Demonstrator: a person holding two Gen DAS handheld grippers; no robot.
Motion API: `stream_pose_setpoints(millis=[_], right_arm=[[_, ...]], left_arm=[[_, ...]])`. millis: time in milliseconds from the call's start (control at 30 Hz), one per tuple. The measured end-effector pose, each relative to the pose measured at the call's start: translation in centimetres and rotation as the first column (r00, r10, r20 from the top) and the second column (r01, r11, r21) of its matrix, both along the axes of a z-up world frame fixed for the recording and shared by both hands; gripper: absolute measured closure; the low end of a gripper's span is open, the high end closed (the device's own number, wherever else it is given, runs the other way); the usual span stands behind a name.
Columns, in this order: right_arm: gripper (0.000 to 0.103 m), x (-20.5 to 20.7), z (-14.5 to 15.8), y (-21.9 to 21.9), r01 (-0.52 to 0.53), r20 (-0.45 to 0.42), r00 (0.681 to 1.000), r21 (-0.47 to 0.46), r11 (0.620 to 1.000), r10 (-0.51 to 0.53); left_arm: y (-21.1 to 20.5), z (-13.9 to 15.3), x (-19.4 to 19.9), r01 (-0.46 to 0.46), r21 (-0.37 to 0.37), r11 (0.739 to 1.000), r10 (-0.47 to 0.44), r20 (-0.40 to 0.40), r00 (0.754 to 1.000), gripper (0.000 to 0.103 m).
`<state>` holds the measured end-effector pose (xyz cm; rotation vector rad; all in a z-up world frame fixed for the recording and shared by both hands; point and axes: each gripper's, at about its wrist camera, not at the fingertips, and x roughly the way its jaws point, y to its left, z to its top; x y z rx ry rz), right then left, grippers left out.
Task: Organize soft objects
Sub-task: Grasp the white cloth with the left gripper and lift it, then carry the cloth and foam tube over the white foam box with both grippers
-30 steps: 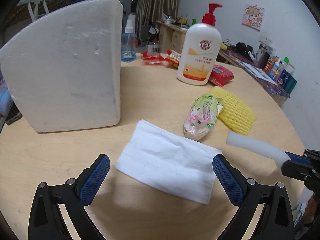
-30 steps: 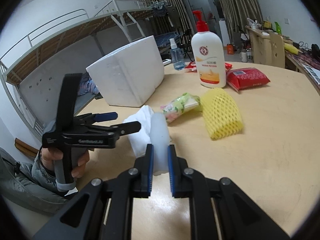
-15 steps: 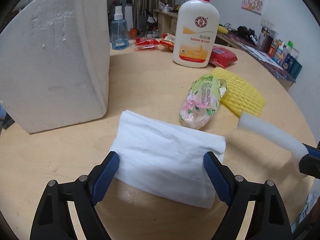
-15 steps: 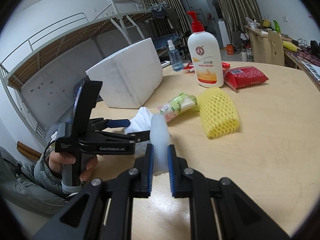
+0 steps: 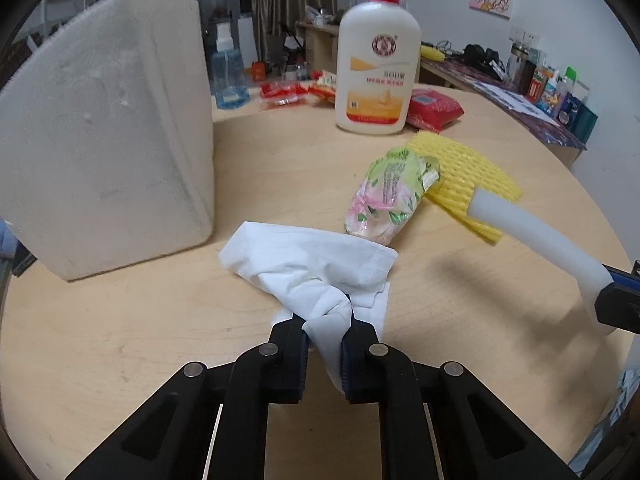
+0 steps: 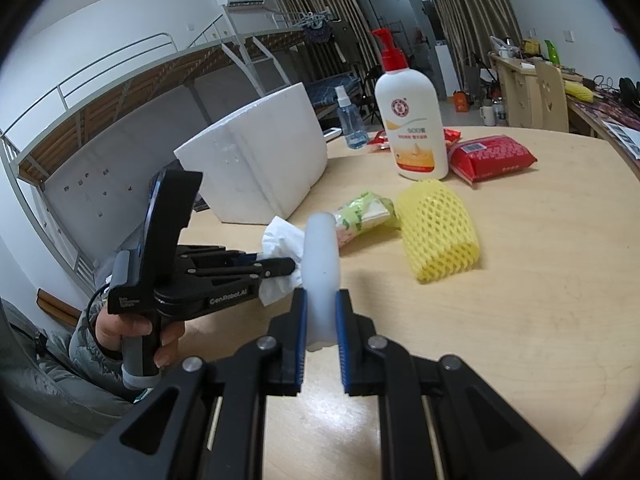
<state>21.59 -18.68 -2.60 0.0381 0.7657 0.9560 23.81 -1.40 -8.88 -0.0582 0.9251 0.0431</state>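
You are working on a round, pale wooden table [image 5: 280, 168] in a dorm-like room with a bunk bed and curtains behind it. Near its front edge your left gripper [image 5: 325, 322] has just been closing and now pinches the white tissue [image 5: 320, 264], which is bunched into soft folds between the blue pads while most of it lies on the wood. Your right gripper [image 6: 321, 312] is clamped on a smooth, translucent white foam tube [image 6: 320, 256] that sticks forward above the table. The tissue is thin and limp, so if you lift fast it may tear or slip from the pinch, and its trailing corner could drag the glossy floral tissue pack [image 5: 386, 200] touching its far side. The foam tube is springy and may swing into the yellow foam net sleeve [image 5: 468, 172] or the tall pump bottle [image 5: 378, 68] toward the far edge. The rough white styrofoam box [image 5: 108, 128] stands at the left edge.
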Motion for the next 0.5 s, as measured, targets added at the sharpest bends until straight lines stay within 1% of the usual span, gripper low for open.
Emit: stream_pose_setpoints(millis=[200, 433, 500], right_arm=[[0.086, -0.2, 0.2, 0.4, -0.005, 0.005, 1.0, 0.006, 1.0, 0.005], [0.086, -1.4, 1.2, 1.2, -0.021, 0.038, 0.999, 0.026, 0.999, 0.02], [0.086, -1.8, 1.5, 1.5, -0.028, 0.045, 0.999, 0.031, 0.999, 0.026]], left_arm=[[0.0, 2.1, -1.6, -0.005, 0.022, 1.0, 0.003, 0.085, 0.996, 0.09], [0.7, 4.2, -3.3, -0.024, 0.015, 1.0, 0.022, 0.145, 0.989, 0.09], [0.8, 4.7, -4.0, -0.028, 0.023, 0.999, 0.024, 0.168, 0.986, 0.09]])
